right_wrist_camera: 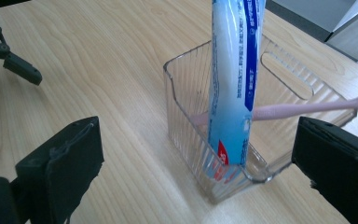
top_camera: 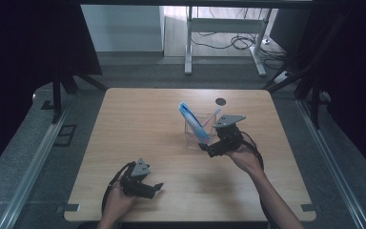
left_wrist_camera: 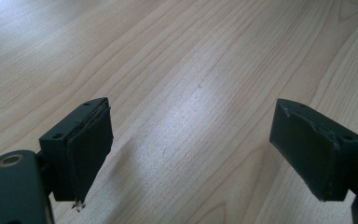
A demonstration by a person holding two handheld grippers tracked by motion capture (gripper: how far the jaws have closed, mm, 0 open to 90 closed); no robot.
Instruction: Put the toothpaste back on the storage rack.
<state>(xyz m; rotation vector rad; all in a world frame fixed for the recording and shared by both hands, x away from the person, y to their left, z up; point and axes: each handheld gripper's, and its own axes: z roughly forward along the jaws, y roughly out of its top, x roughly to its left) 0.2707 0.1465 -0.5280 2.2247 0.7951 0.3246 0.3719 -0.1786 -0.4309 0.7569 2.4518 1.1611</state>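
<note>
The toothpaste tube stands in a clear plastic bin, its lower end in the bin's near corner and its body leaning up and out over the rim; in the high view the tube tilts toward the tabletop's far left corner. A pink toothbrush lies slanted in the same bin, behind the tube, its head sticking out over the rim on the far side; in the high view the toothbrush points toward the far right corner. The bin sits on the tabletop a little right of the middle, nearer the far edge than the near one. The right gripper is just beside the bin on its near side, its jaws wide apart and holding nothing; in the right gripper view they flank the bin's near corner without touching it or the tube. The left gripper rests low over the tabletop near the near edge, left of centre and well apart from the bin. Its jaws are also spread wide and empty, with bare wood between them in the left gripper view. A dark round hole marks the tabletop close to the far edge, beyond the bin.
</note>
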